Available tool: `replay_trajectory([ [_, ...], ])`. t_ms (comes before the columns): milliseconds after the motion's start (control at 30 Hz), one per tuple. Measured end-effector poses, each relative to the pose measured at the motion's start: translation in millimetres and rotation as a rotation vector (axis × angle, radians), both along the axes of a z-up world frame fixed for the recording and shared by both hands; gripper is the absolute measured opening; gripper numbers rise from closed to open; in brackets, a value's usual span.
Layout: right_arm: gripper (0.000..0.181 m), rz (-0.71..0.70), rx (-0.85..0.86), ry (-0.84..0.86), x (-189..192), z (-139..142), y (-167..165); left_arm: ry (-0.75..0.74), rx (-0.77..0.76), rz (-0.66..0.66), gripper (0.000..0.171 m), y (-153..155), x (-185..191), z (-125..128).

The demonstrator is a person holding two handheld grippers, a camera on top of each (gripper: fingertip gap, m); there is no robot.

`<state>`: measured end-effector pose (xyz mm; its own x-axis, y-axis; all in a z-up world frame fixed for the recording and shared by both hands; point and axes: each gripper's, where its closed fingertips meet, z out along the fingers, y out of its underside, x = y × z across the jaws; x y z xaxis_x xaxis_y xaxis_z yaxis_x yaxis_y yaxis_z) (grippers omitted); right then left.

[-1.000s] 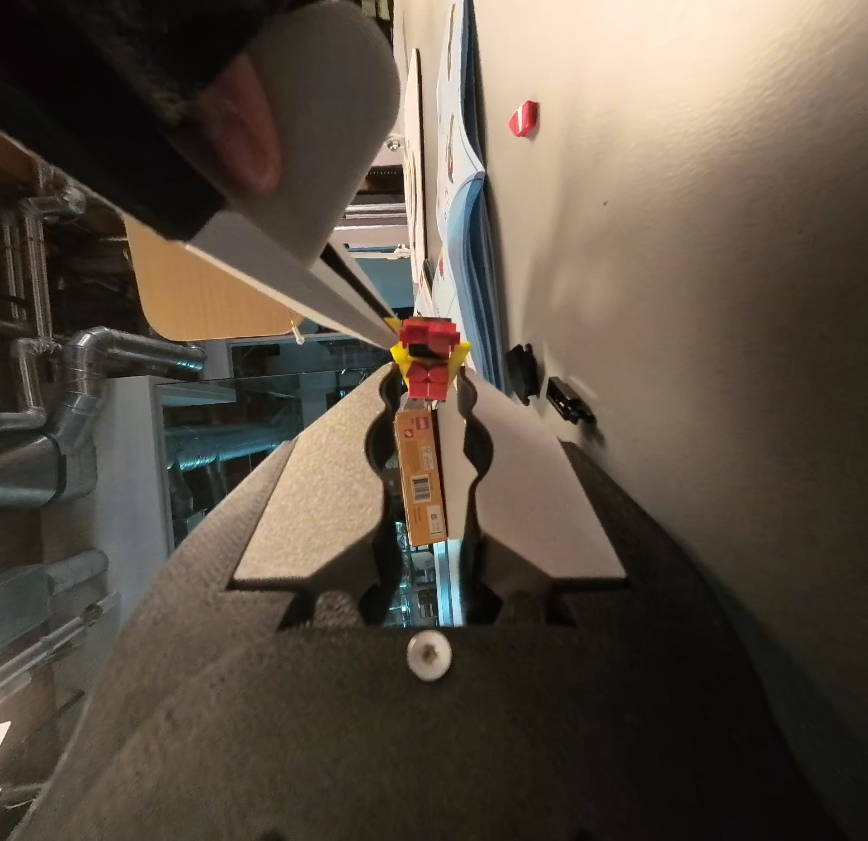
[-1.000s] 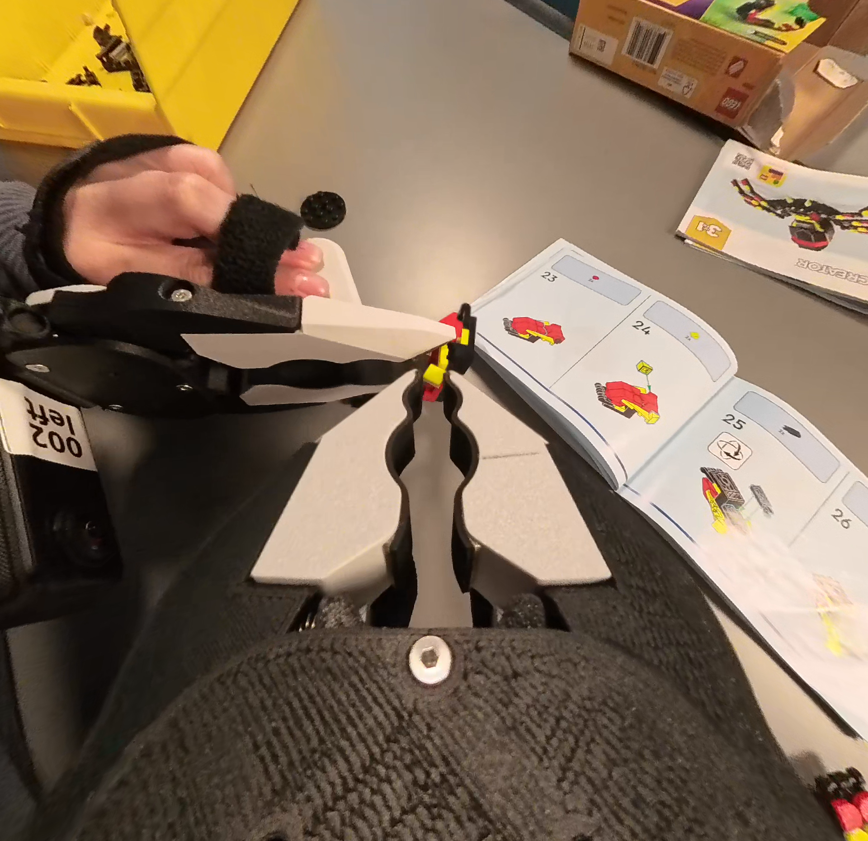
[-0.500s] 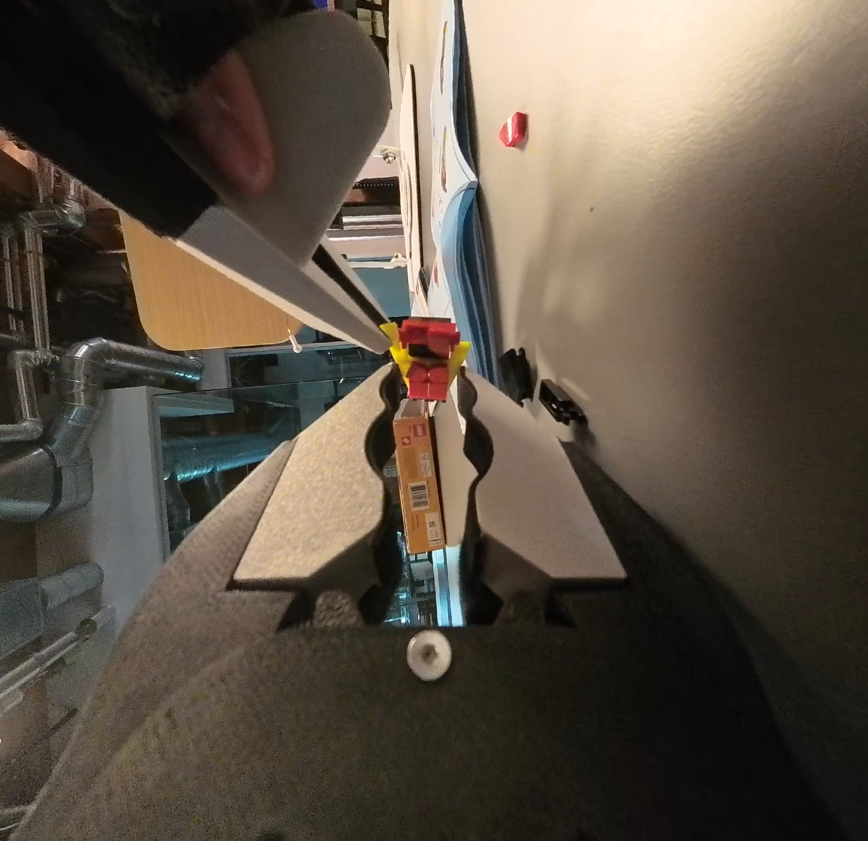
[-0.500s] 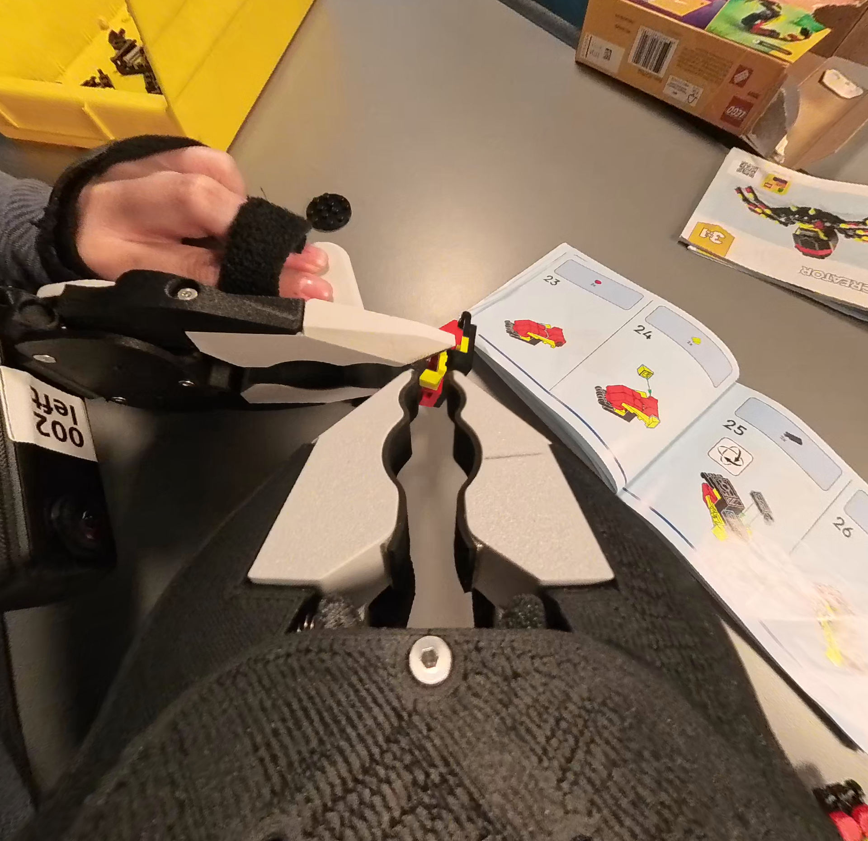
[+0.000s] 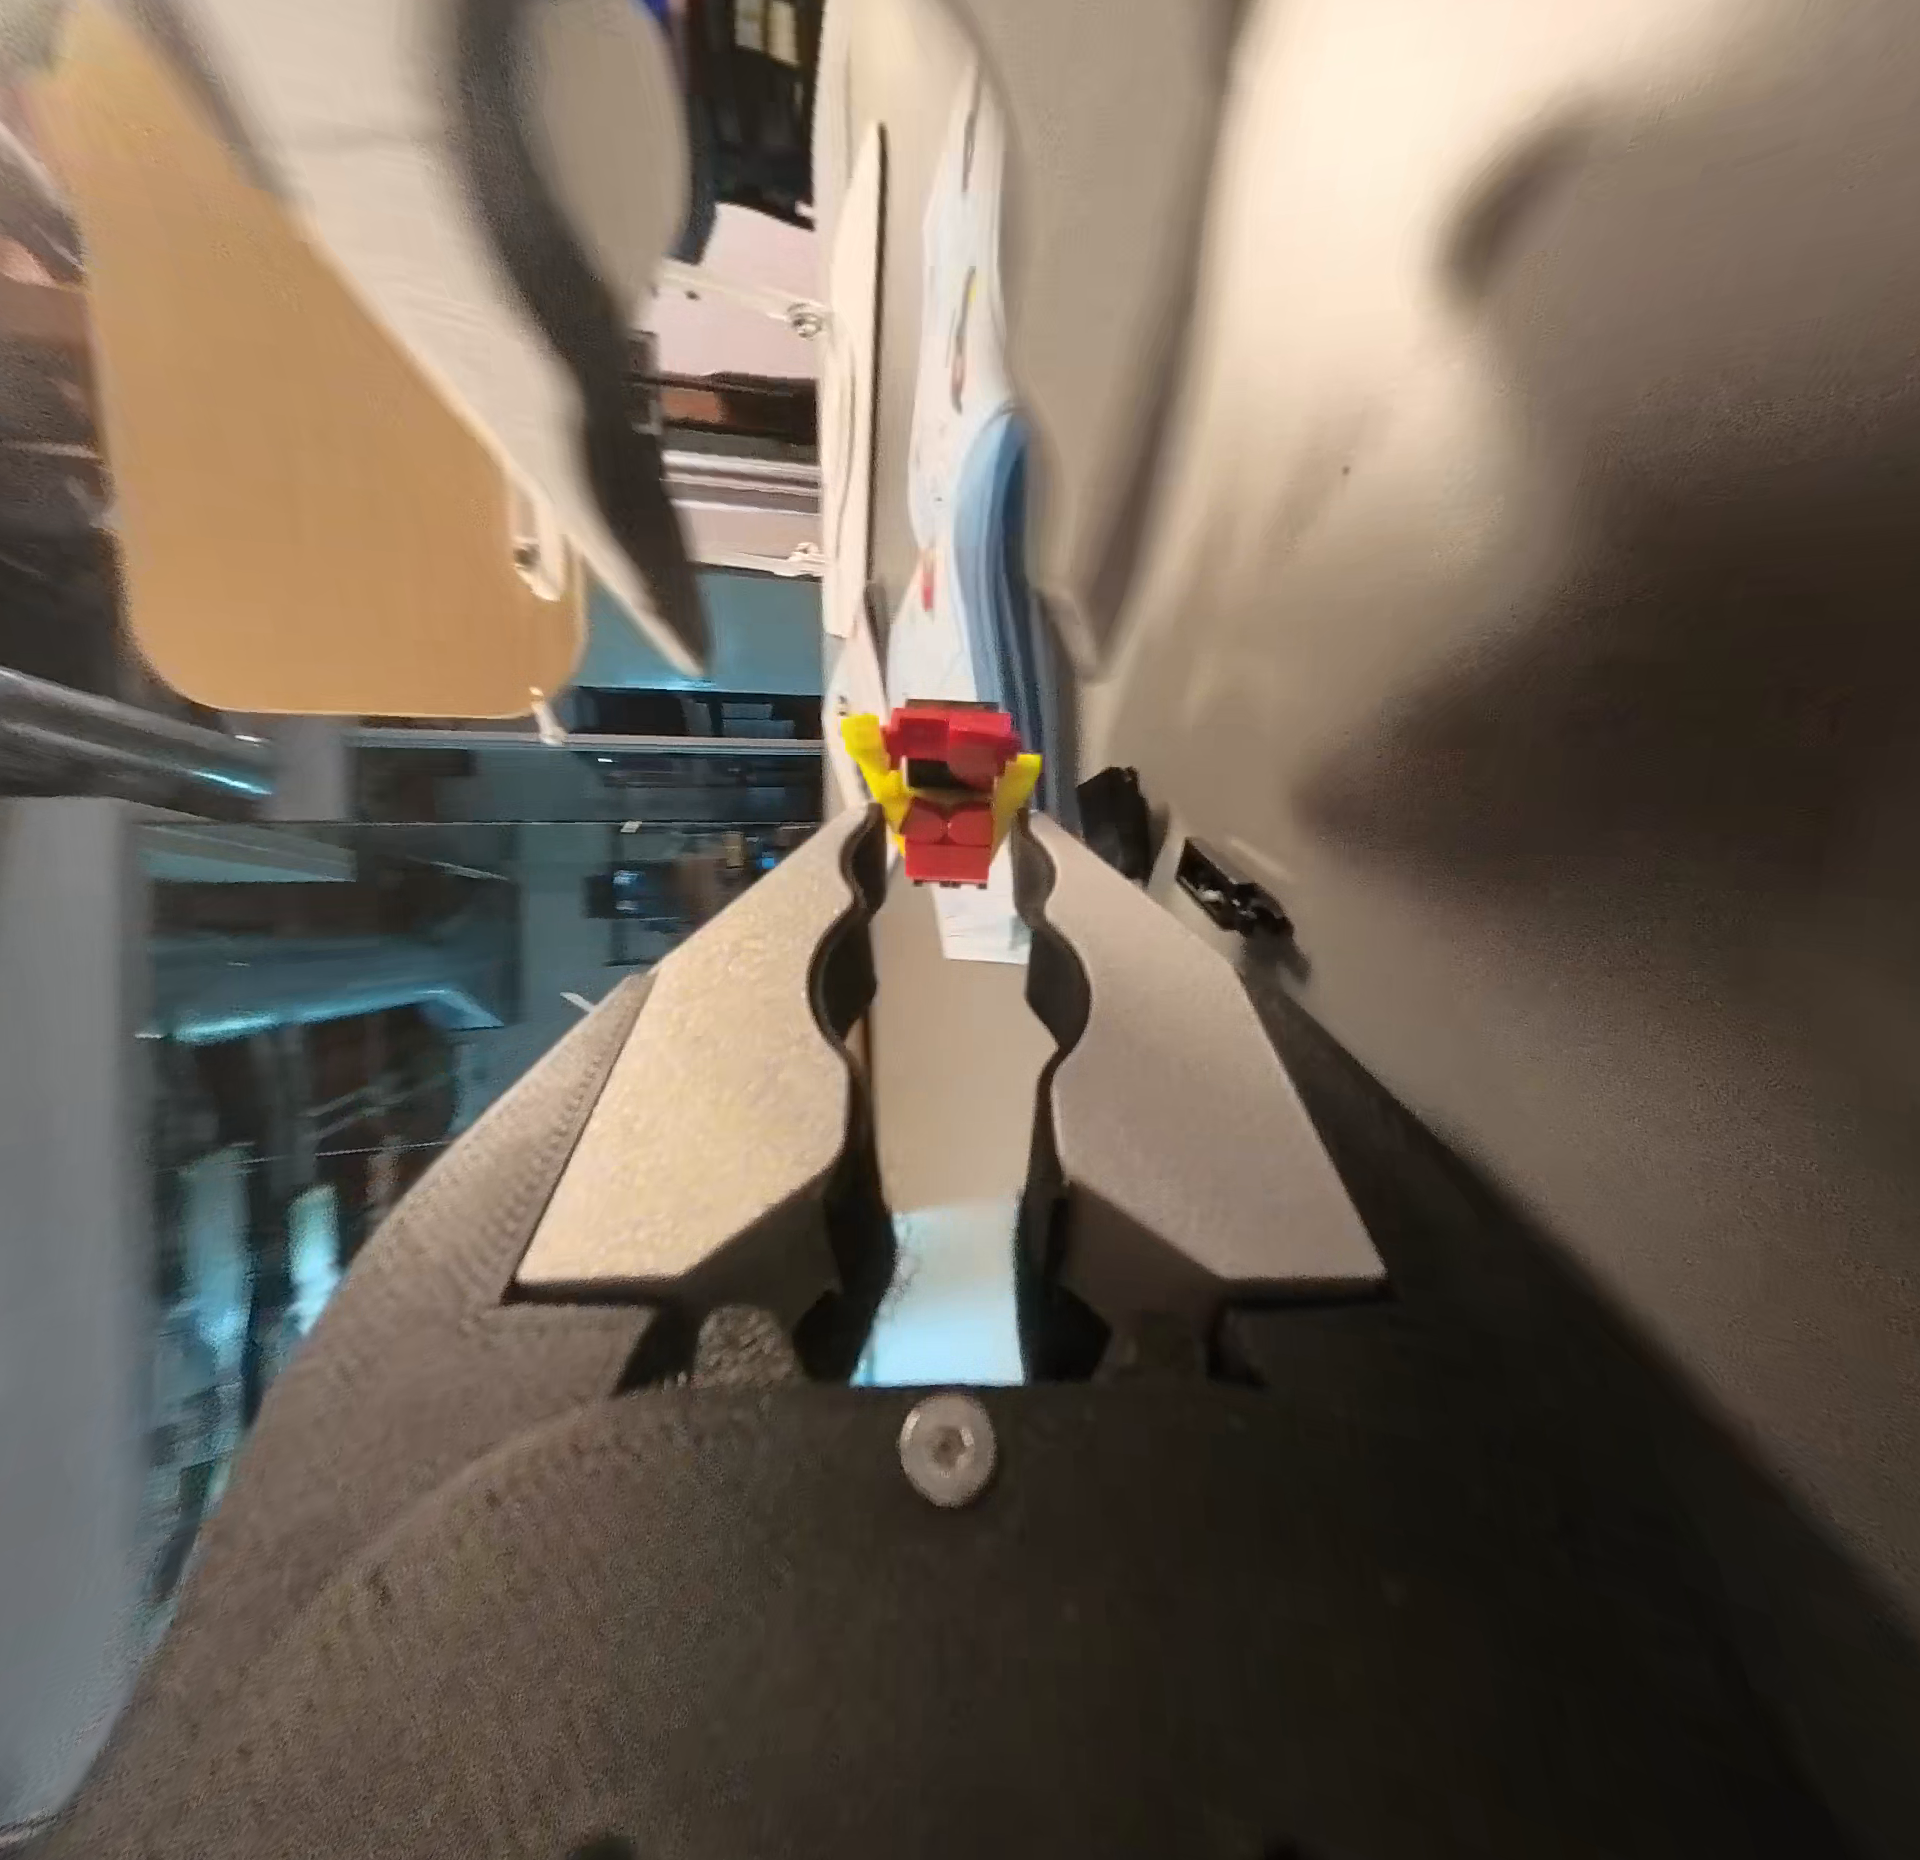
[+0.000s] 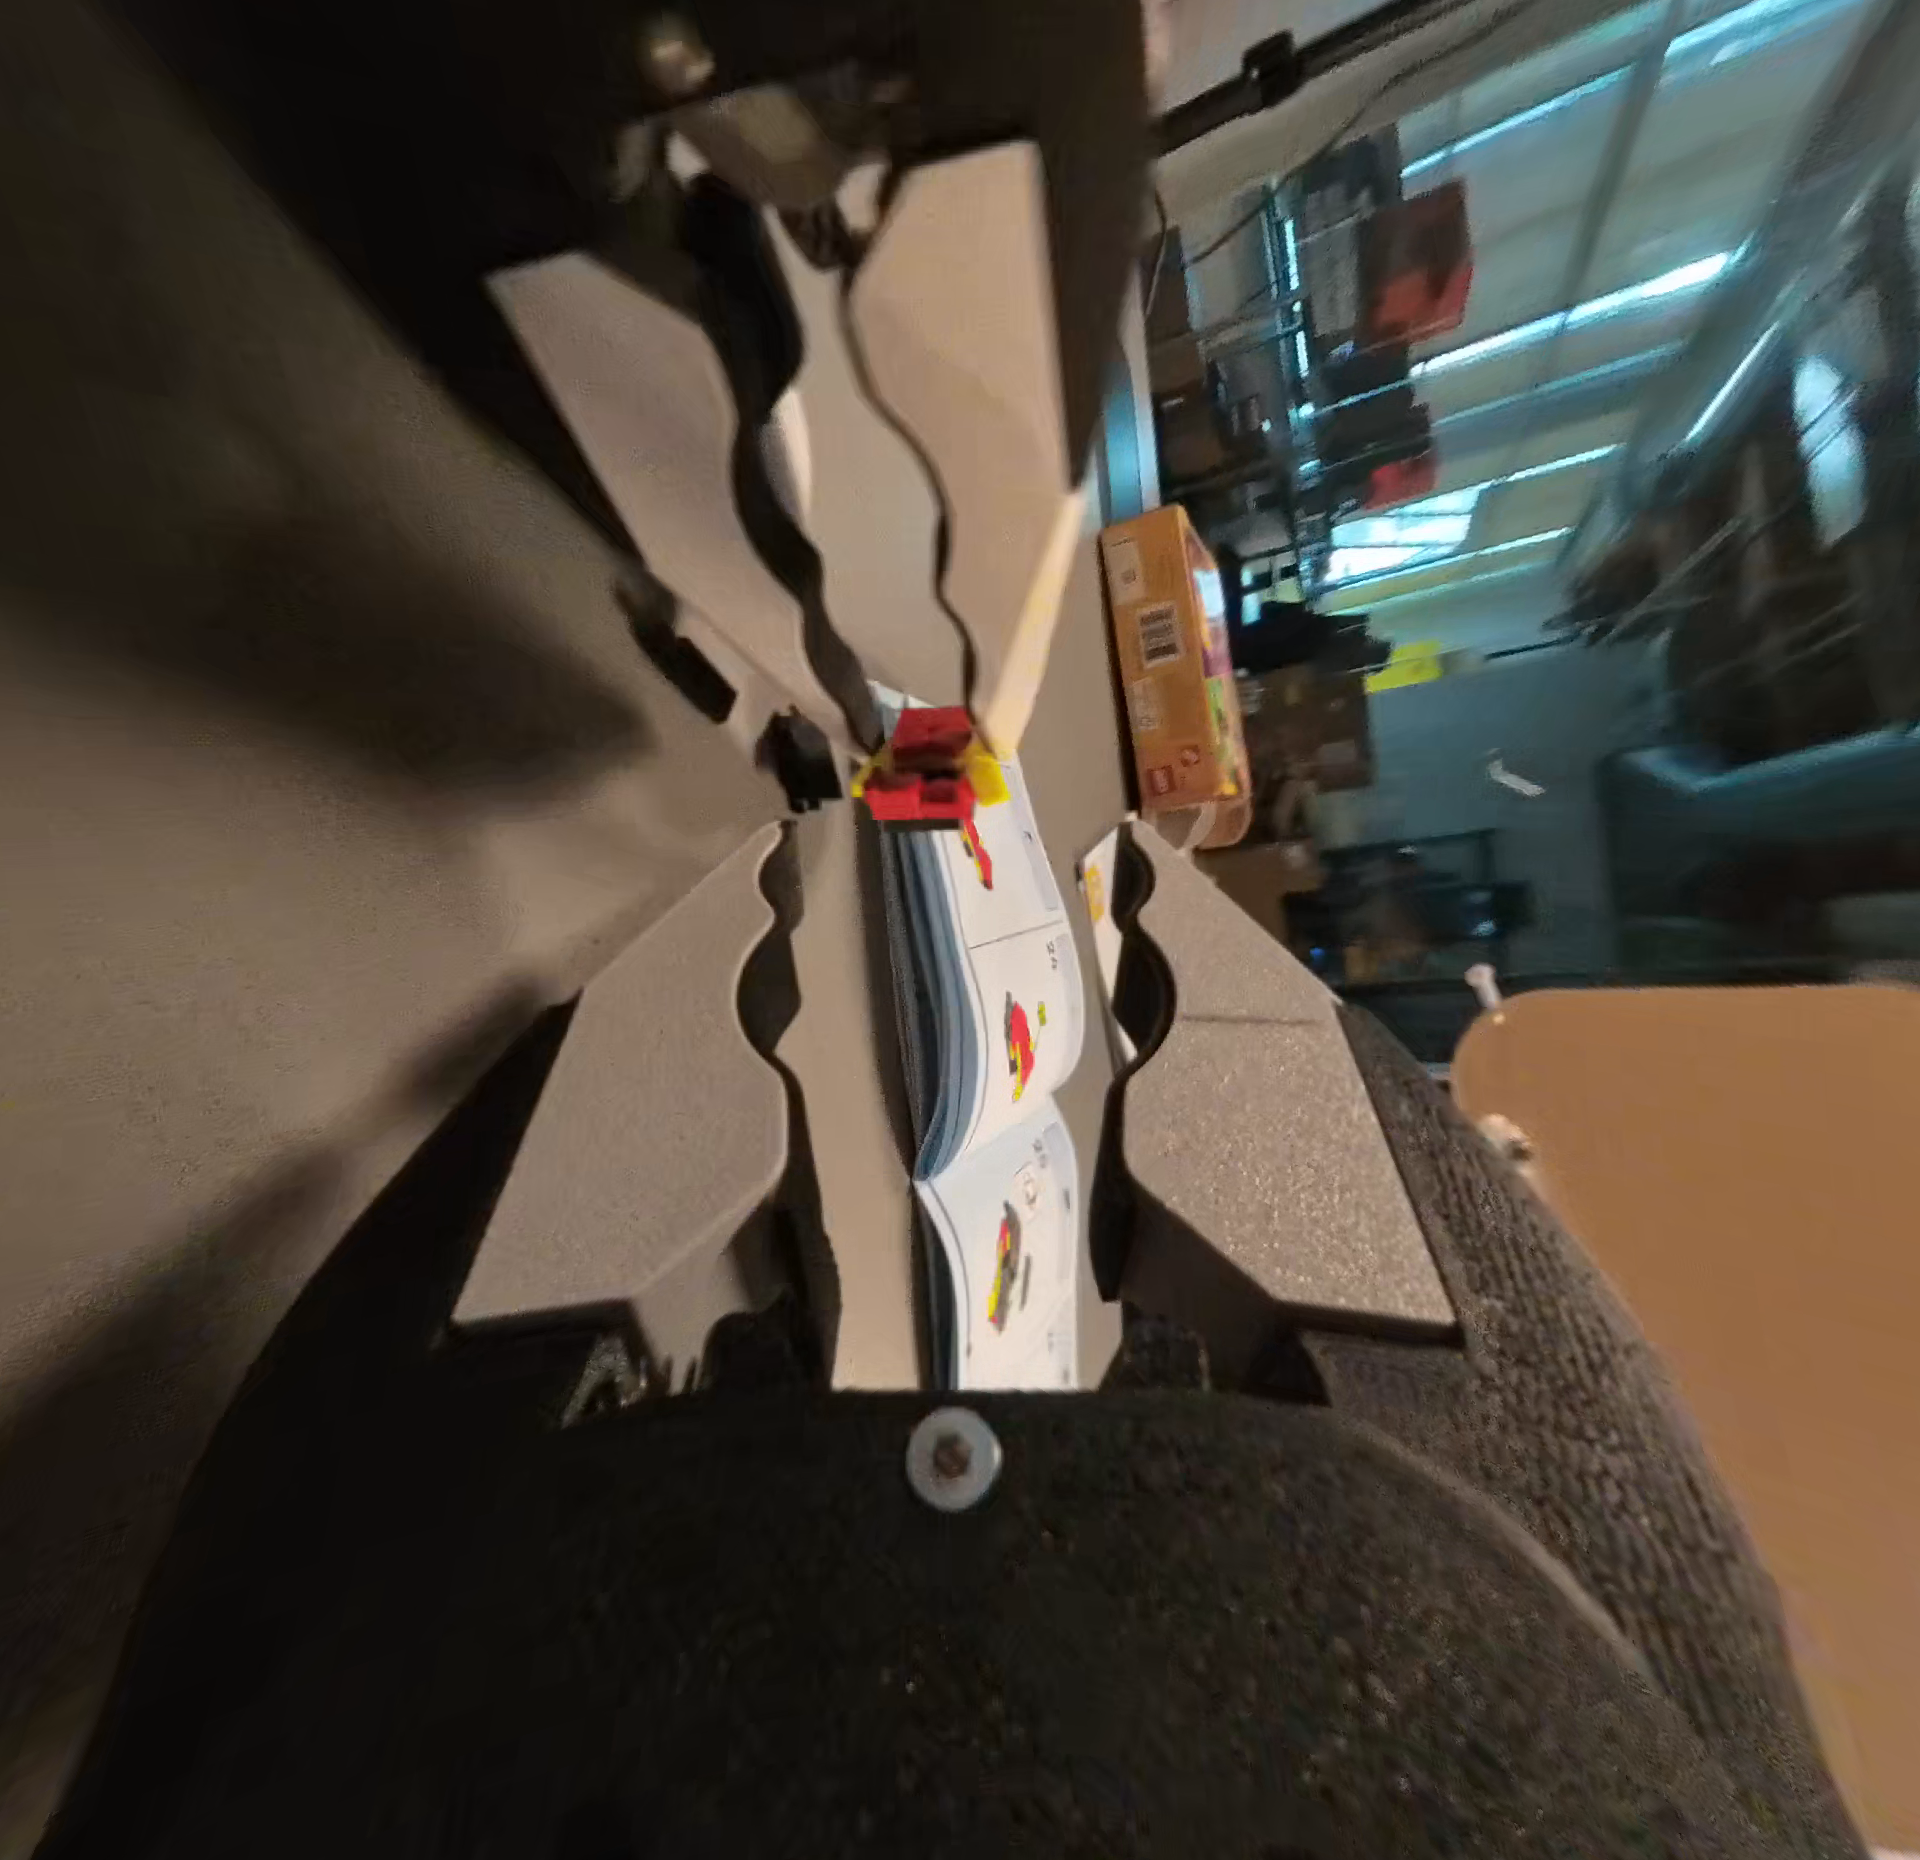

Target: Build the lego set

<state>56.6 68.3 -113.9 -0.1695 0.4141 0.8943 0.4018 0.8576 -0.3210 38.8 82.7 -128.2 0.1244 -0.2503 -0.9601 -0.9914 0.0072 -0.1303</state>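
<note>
Gripping the small red-and-yellow lego model (image 5: 943, 808) between the tips of my left gripper (image 5: 948, 834), I hold it up off the grey table (image 5: 1558, 356), with the camera rolled so the tabletop runs down the right side of the left wrist view. My right gripper (image 6: 951, 844) is released, its fingers spread wide with nothing between them, and it sits just short of the model (image 6: 925, 771), facing my left gripper (image 6: 920, 724) tip to tip. In the right wrist view the open instruction booklet (image 6: 1013, 1031) lies on the table behind the model, and the orange lego box (image 6: 1174, 667) stands beyond it. Two small black lego pieces (image 5: 1174, 854) rest on the table just beside my left fingertip. Much of the background is motion-blurred, including my right gripper (image 5: 623, 522) at the upper left of the left wrist view.
</note>
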Motion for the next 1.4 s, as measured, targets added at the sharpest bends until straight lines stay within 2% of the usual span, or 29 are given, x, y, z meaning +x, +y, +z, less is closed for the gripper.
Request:
replay_trajectory([
  [167,0.060,0.068,0.065,0.003,-7,-7,-10,-0.037,-0.033,-0.011,0.023,-2,2,-3],
  [433,0.061,0.069,0.057,0.021,-1,-5,-8,-0.084,-0.055,-0.007,0.024,-1,0,-4],
  [567,0.066,0.081,0.182,0.003,1,-9,-8,-0.111,-0.066,-0.013,0.023,-1,-2,-4],
  [667,0.064,0.065,0.196,-0.002,-3,-11,-7,-0.136,-0.085,-0.022,0.023,-2,0,-6],
  [1100,0.044,0.058,0.158,-0.013,-10,-18,-7,-0.148,-0.118,-0.066,0.023,-7,8,-9],
  [1400,0.033,0.051,0.072,0.012,-7,-16,-5,-0.168,-0.139,-0.078,0.023,-9,10,-10],
])
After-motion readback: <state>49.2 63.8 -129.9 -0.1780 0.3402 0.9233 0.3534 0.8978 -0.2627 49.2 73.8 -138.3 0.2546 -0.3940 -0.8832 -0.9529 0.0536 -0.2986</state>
